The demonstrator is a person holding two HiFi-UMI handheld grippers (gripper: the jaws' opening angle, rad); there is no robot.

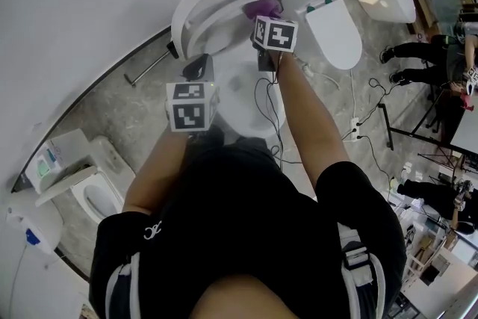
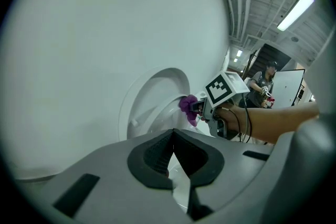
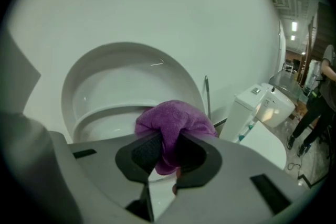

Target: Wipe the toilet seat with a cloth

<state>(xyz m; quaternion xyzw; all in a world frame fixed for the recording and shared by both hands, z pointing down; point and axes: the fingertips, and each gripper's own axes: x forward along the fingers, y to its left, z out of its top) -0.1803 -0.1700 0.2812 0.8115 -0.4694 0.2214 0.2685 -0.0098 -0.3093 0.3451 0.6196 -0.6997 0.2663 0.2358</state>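
The left tongs (image 2: 173, 136), nearest, are pressed together with nothing between them. Farther out at 12 o'clock, the right tongs (image 3: 164, 152) are clamped on the purple cloth (image 3: 173, 120), at the raised toilet seat (image 3: 100, 115), on its 3 o'clock edge in the head view.

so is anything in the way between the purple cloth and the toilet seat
Nothing visible does. The right hand-held gripper holds the crumpled purple cloth right in front of the raised white toilet seat.

Head view: overhead, steeply down. Gripper views: facing raised toilet seat (image 3: 105, 118), right apparently nearer; all share seat.
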